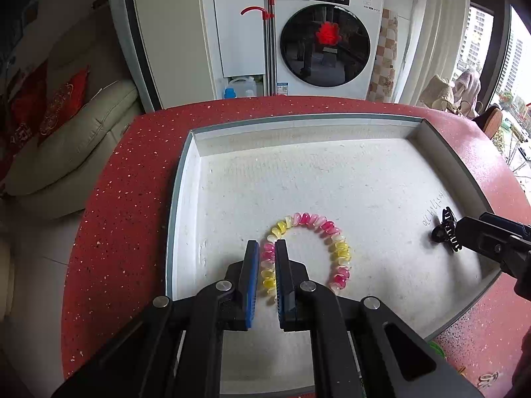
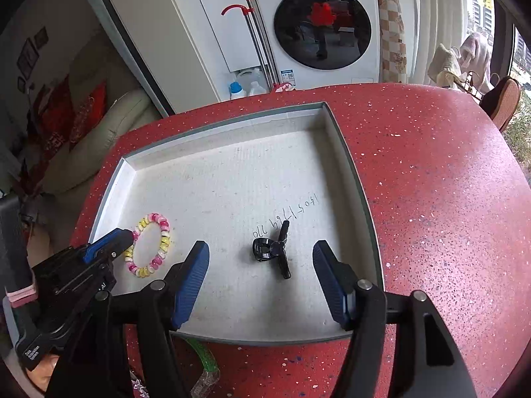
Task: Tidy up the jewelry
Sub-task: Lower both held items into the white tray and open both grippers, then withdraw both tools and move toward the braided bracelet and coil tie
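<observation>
A pink, yellow and white spiral bracelet (image 1: 310,248) lies in the white tray (image 1: 298,172); it also shows in the right wrist view (image 2: 151,245). My left gripper (image 1: 267,248) is shut on the bracelet's left side, low on the tray floor. A black hair claw clip (image 2: 272,248) lies in the tray's right part; it also shows in the left wrist view (image 1: 446,230). My right gripper (image 2: 260,258) is open, its fingers either side of the clip and apart from it.
The tray (image 2: 351,165) sits on a red speckled table (image 2: 448,199). A green clear item (image 2: 205,358) lies at the tray's near edge. A washing machine (image 1: 327,36), a mop and a sofa (image 1: 73,139) stand beyond the table.
</observation>
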